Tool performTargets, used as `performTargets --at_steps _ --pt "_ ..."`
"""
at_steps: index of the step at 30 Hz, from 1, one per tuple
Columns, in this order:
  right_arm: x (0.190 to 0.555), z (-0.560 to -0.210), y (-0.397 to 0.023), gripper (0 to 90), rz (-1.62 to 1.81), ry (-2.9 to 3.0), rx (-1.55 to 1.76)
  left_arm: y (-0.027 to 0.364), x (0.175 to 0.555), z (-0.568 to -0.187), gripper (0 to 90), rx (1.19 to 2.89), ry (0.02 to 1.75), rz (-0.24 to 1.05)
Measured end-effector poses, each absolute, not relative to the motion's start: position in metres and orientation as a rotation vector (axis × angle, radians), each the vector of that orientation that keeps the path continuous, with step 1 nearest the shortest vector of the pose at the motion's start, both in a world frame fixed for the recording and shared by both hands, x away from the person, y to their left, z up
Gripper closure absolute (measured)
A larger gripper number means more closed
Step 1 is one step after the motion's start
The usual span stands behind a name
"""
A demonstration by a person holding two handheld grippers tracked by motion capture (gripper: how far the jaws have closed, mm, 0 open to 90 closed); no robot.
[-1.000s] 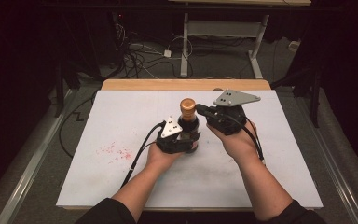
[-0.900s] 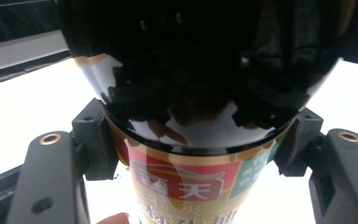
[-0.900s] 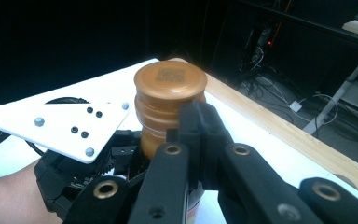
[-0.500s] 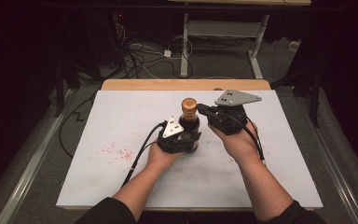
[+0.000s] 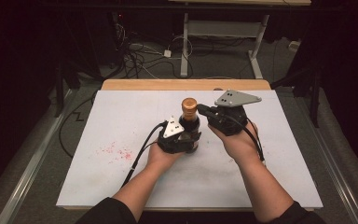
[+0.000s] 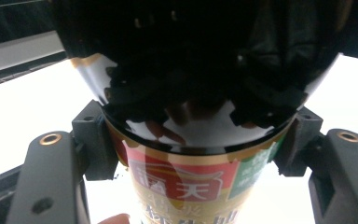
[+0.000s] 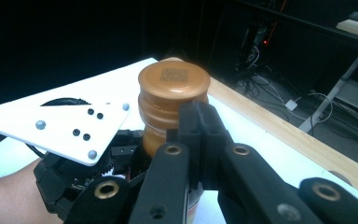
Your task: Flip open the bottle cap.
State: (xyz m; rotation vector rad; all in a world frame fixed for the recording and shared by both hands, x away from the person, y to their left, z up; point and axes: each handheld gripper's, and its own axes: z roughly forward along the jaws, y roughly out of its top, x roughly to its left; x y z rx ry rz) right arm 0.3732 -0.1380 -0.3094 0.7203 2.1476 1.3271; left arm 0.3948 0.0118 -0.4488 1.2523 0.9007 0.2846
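A dark glass bottle [image 5: 189,125] with a copper-brown cap [image 5: 189,105] stands upright in the middle of the white mat. My left gripper [image 5: 182,138] is shut on its lower body. In the left gripper view both jaws press the sides of the bottle [image 6: 191,186] just above its red, gold and green label. My right gripper [image 5: 200,110] is level with the neck, at the cap's right side. In the right gripper view its jaws [image 7: 198,126] are shut together with nothing between them, just in front of the cap [image 7: 173,86].
The white mat [image 5: 121,116] covers a wooden table, whose far edge [image 5: 168,84] shows. A patch of red specks [image 5: 116,151] marks the mat at the left. Cables [image 5: 140,56] and a white desk frame [image 5: 185,42] lie beyond on the floor.
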Motion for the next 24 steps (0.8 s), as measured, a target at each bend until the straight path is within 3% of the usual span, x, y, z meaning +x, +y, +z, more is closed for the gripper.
performTargets --at_steps 3,5,6,8,9,15,16,18,21,24 --pt "0.373 -0.309 -0.138 90.0 1.328 2.148 0.724 0.012 0.395 -0.449 29.6 1.252 0.9 0.285" --pt "0.373 -0.309 -0.138 90.0 1.328 2.145 0.726 0.017 0.395 -0.45 29.7 1.338 0.877 0.317" --pt "0.373 -0.309 -0.137 90.0 1.327 2.145 0.726 0.012 0.395 -0.449 29.7 1.253 0.902 0.285" --pt "0.373 -0.309 -0.137 90.0 1.323 2.148 0.727 0.015 0.396 -0.45 29.8 1.316 0.887 0.308" --pt "0.374 -0.308 -0.137 90.0 1.323 2.148 0.726 0.012 0.396 -0.449 29.8 1.256 0.901 0.283" --pt "0.374 -0.305 -0.139 90.0 1.329 2.141 0.727 0.01 0.397 -0.449 29.8 1.272 0.889 0.29" --pt "0.373 -0.3 -0.142 90.0 1.431 2.103 0.718 0.0 0.396 -0.447 29.9 1.153 0.927 0.26" --pt "0.366 -0.283 -0.137 90.0 1.438 2.059 0.672 0.007 0.394 -0.448 29.7 1.387 0.825 0.329" --pt "0.367 -0.272 -0.139 90.0 1.412 2.054 0.663 -0.001 0.397 -0.445 29.3 1.182 0.938 0.272" --pt "0.368 -0.275 -0.15 90.0 1.421 2.036 0.694 0.011 0.398 -0.449 29.1 1.262 0.899 0.28"
